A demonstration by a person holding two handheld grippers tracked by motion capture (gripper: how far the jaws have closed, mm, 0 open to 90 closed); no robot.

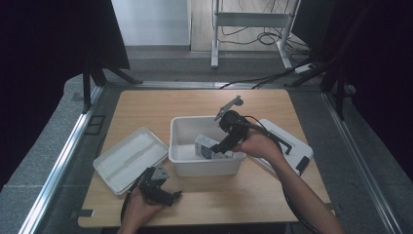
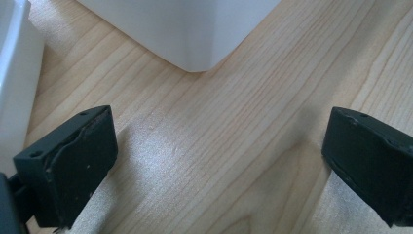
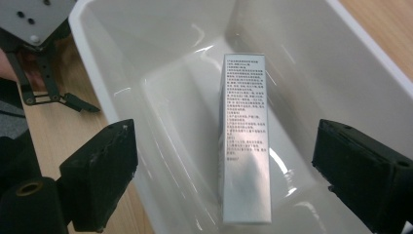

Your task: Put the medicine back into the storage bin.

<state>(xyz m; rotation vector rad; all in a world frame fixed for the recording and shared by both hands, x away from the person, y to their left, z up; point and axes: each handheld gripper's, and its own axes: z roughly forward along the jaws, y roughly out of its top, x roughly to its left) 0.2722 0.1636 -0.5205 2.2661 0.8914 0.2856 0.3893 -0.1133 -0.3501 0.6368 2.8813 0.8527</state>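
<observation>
right hand-held gripper point(image 3: 224, 170) | jaws spread wide, released | above box point(image 3: 245, 136) in bin point(image 3: 97, 58)

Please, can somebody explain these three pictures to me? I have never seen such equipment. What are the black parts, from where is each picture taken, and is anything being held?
A person sits at a wooden table and holds a hand tool with two black jaws in each hand. The high view looks down from above. Each of the other two views comes from a camera riding on one tool, looking along its jaws.

The left gripper rests near the table's front edge, jaws open, holding nothing. The right gripper hangs over a white bin; its jaws stand wide on either side of a small printed box lying in the bin, not touching it. So the box is not held.

A white lid lies left of the bin, and another white piece lies to its right.
</observation>
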